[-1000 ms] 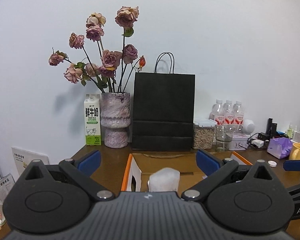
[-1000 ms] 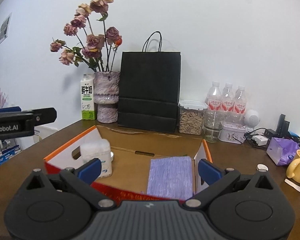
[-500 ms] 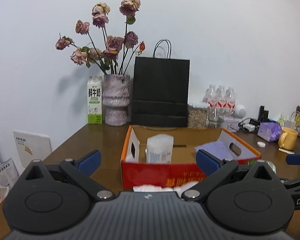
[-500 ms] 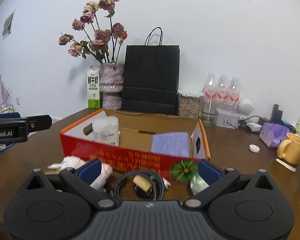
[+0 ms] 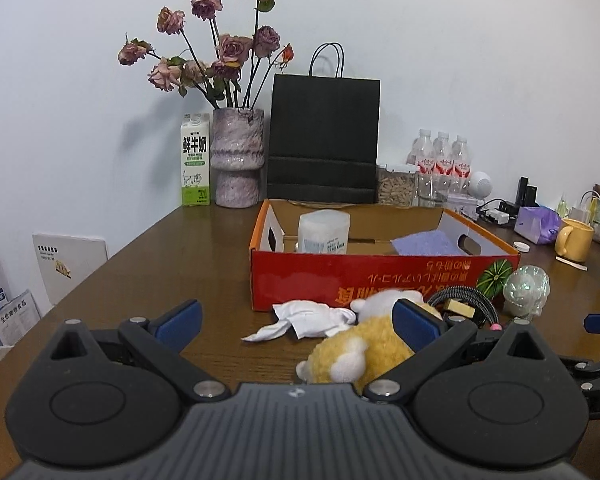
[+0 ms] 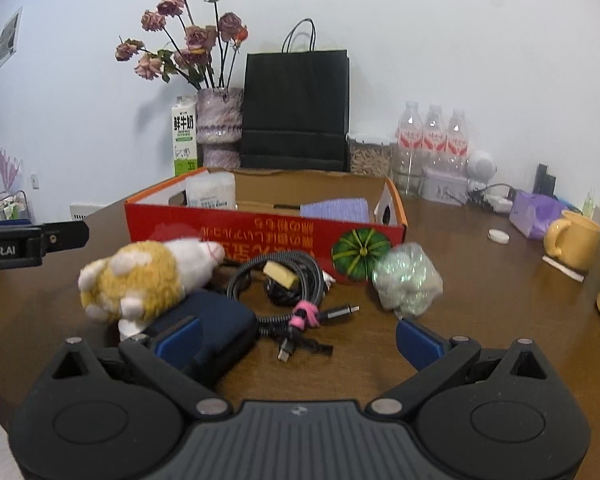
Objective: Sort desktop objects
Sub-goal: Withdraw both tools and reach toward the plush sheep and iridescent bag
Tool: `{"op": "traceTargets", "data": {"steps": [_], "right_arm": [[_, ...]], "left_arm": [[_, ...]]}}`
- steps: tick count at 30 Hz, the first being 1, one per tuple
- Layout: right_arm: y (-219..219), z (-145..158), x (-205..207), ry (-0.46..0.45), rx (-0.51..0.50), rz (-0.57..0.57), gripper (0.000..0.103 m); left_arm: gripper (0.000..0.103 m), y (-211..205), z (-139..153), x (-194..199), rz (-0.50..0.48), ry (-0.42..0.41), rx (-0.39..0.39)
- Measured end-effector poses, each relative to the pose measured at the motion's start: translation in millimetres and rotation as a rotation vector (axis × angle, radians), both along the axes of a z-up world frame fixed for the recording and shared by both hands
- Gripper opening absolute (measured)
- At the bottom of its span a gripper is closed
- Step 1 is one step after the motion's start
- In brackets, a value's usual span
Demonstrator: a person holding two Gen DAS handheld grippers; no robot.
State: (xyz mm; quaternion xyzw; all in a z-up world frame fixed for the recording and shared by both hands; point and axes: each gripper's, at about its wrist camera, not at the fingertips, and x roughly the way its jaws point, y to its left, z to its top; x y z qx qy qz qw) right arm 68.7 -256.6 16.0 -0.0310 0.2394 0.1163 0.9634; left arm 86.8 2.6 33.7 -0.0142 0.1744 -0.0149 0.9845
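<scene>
Both hand-held grippers are empty and hover low over the brown wooden desk (image 6: pixel 480 304), short of the clutter. The left gripper (image 5: pixel 296 322) has its jaws spread wide with nothing between them. The right gripper (image 6: pixel 298 338) is likewise spread, nothing clamped.

The step in hand appears to be selection of the next item to pick. The red-and-orange cardboard box (image 6: pixel 260 236) stands behind the clutter and already holds a white plastic container (image 5: pixel 324 232) and a folded lilac cloth (image 5: pixel 424 242).

Unsorted items lie on the desk just in front of the box:
- yellow-and-white plush toy (image 6: pixel 148 276), resting against a dark blue pouch (image 6: pixel 216 330);
- coiled black braided cable with a pink tie (image 6: pixel 284 284);
- crumpled iridescent plastic bag (image 6: pixel 408 278);
- crumpled white cloth (image 5: pixel 312 318).

Next move, as judged: lower one gripper over a single item, centre it between the fingers, then close. The cable's loose ends may snag neighbouring items.
</scene>
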Motion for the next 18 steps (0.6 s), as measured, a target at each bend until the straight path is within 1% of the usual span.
{"op": "traceTargets", "data": {"steps": [8, 18], "right_arm": [[-2.5, -4.5, 0.0, 0.013, 0.014, -0.008, 0.103], [-2.8, -8.5, -0.8, 0.034, 0.005, -0.019, 0.103]], "left_arm": [[0.103, -1.7, -3.8, 1.0, -0.013, 0.016, 0.006], [0.103, -2.5, -6.3, 2.5, -0.017, 0.033, 0.004]]}}
